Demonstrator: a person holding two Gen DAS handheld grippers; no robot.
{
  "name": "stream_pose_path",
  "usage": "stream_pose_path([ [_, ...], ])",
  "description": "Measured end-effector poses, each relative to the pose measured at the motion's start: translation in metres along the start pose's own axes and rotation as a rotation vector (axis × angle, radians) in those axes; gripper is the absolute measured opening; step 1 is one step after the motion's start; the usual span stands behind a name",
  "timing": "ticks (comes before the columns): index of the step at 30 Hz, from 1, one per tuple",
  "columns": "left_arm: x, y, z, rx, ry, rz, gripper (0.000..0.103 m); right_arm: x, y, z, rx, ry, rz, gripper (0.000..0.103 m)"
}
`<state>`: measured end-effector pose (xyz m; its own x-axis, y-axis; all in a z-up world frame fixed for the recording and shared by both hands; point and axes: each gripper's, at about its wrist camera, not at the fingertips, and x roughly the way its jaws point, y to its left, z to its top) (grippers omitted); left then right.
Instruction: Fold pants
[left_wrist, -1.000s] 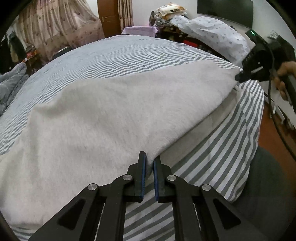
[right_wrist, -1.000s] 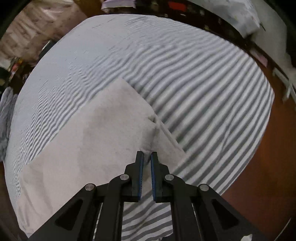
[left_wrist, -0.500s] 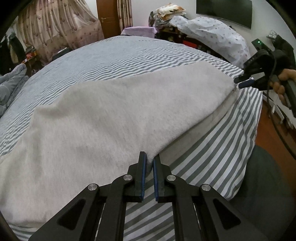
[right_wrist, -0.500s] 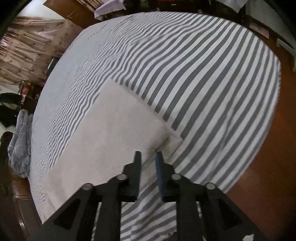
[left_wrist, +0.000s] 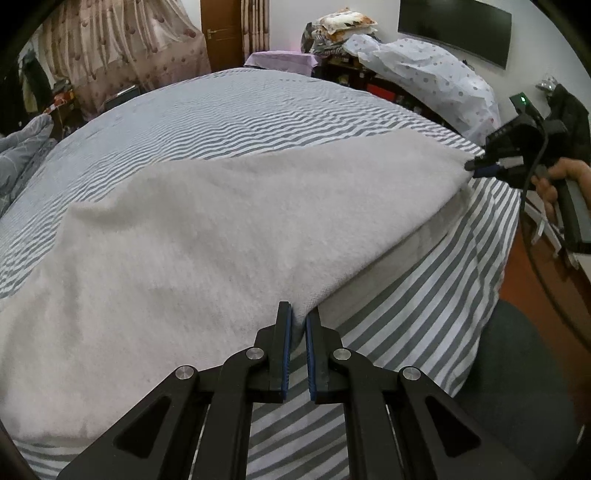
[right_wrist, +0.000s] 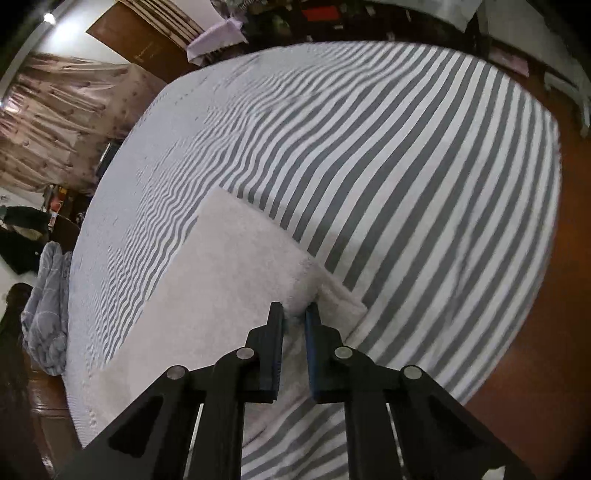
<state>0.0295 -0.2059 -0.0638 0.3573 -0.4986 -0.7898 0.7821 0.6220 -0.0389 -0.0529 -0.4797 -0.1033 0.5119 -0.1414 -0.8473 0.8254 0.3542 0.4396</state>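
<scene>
Claws both pinched narrow on the pants (left_wrist: 221, 229): left claw (left_wrist: 297, 319) at the near edge, right claw (right_wrist: 294, 317) on its far corner; fold looks mid-way, next carry both edges across the bed (left_wrist: 240, 107) evenly.

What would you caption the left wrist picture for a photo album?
Left gripper pinches the near edge of pale pants on a striped bed, while the right gripper holds the far corner.
</scene>
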Motion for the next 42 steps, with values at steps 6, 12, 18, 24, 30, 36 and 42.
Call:
stream_pose_path([
  [6,0.005,-0.003,-0.010,0.014,0.033,-0.024,0.007,-0.005,-0.015,-0.021,-0.004,0.010,-0.084,0.010],
  [12,0.023,-0.009,-0.020,0.051,0.076,-0.004,0.009,0.019,-0.009,-0.025,-0.085,0.024,-0.188,0.012],
  [18,0.019,0.004,-0.010,0.002,0.109,-0.051,0.017,0.006,0.007,-0.019,-0.092,0.045,-0.205,0.046],
  [24,-0.026,0.031,-0.002,-0.041,0.038,-0.084,0.027,-0.052,0.079,-0.007,-0.244,-0.052,-0.125,0.046],
  [30,-0.052,0.122,-0.005,-0.324,-0.030,0.084,0.033,-0.038,0.215,-0.030,-0.565,0.081,0.099,0.046],
  [36,-0.046,0.202,-0.034,-0.603,0.010,0.233,0.034,0.044,0.363,-0.104,-0.810,0.400,0.303,0.046],
  [42,-0.035,0.205,-0.067,-0.589,0.044,0.261,0.034,0.130,0.457,-0.164,-0.957,0.631,0.298,0.045],
])
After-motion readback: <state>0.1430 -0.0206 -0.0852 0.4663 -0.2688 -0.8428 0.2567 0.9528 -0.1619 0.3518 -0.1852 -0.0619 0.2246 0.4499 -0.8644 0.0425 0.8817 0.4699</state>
